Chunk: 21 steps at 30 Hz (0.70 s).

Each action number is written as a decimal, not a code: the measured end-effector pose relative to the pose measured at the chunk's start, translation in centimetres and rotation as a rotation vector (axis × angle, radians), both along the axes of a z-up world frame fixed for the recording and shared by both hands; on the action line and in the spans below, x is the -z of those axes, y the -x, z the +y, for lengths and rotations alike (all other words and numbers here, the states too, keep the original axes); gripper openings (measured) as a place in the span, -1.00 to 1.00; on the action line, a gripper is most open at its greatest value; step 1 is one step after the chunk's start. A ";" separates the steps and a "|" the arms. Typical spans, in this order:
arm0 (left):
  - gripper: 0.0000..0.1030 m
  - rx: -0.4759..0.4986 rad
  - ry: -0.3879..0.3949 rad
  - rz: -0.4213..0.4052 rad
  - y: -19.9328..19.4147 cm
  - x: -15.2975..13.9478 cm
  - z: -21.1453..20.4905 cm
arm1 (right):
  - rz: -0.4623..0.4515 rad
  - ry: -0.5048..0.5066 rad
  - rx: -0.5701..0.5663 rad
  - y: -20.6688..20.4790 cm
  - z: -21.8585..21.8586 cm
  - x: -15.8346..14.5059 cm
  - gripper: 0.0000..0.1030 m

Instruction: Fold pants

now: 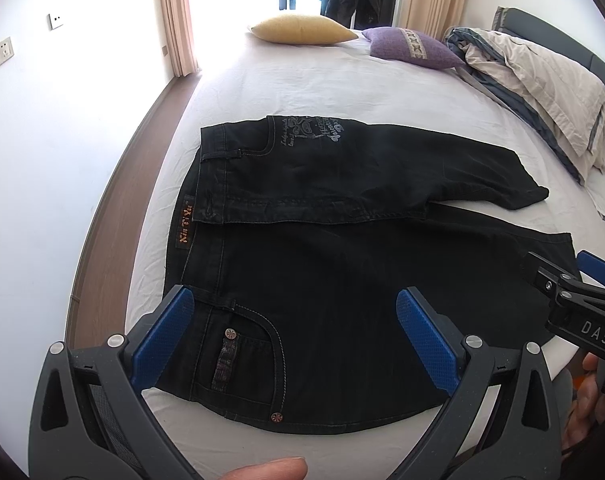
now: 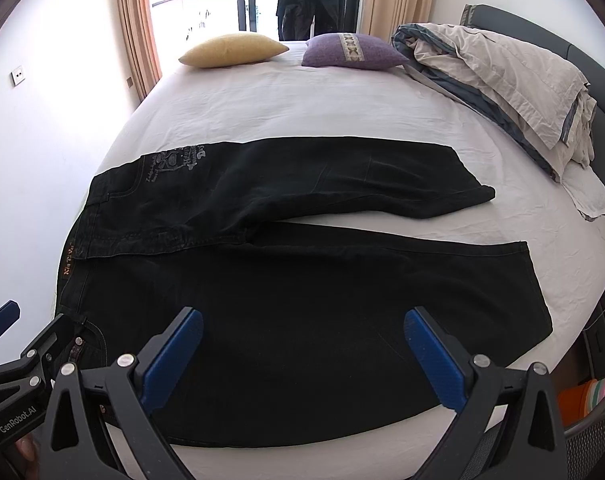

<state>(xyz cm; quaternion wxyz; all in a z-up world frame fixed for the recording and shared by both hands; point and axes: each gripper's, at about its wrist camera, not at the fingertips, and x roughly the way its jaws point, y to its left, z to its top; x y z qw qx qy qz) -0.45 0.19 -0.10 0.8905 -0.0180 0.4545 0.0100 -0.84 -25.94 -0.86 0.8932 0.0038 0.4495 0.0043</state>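
Black pants (image 2: 302, 320) lie spread flat along the bed's (image 2: 302, 96) near edge — left gripper (image 1: 294, 334) and right gripper (image 2: 304, 354) hover wide open, holding nothing, likely poised to lift that near leg over

The pants (image 2: 286, 280) lie across the near part of the bed (image 2: 302, 104), waistband left, legs right — the far leg behind the near one; two cushions (image 2: 234, 50) sit at the far edge; a heaped duvet (image 2: 502, 80) lies along the right.
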 end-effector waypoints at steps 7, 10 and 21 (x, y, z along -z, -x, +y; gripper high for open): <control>1.00 0.000 0.000 0.001 0.1 0.1 0.0 | 0.000 0.001 0.000 0.1 0.1 0.0 1.00; 1.00 0.000 0.001 0.002 0.0 0.1 0.0 | -0.001 0.001 -0.002 0.2 0.1 0.0 1.00; 1.00 0.001 0.000 0.002 0.1 0.1 0.0 | 0.000 0.001 -0.002 0.2 0.1 0.0 1.00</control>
